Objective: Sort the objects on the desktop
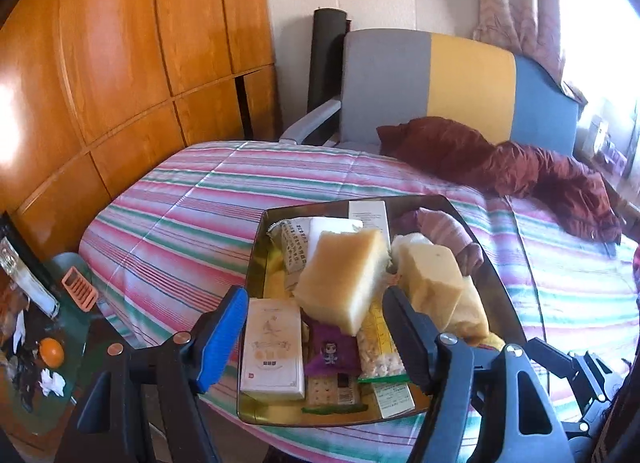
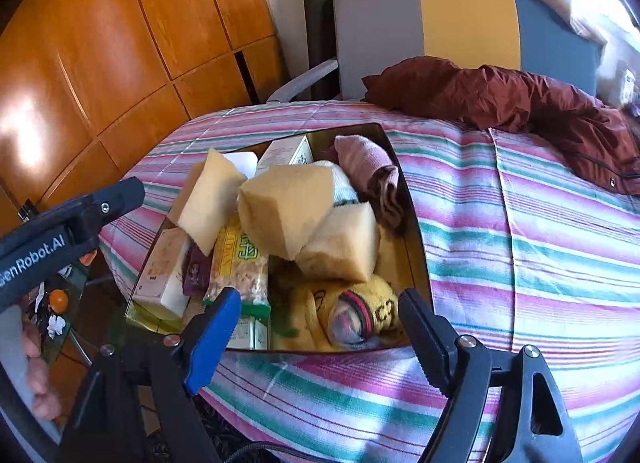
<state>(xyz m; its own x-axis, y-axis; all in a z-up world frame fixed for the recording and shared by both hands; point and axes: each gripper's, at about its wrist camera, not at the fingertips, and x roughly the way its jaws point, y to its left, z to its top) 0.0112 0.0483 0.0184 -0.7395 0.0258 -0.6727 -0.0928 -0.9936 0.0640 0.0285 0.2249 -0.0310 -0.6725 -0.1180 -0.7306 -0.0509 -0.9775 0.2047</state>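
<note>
While both grippers hover spread and empty, our right gripper (image 2: 320, 327) sits just before the yellow sock (image 2: 352, 315). Its long axis runs crosswise between the jaws; left gripper (image 1: 316, 327) fronts the boxes.

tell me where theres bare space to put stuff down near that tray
The striped bedspread is bare to the right of the tray, up to the dark red jacket, and along the near strip between the tray and the bed edge. Left of the tray, more bare stripes run toward the wooden wardrobe. The tray itself is crowded: sponges, boxes, snack packets, rolled socks.
</note>
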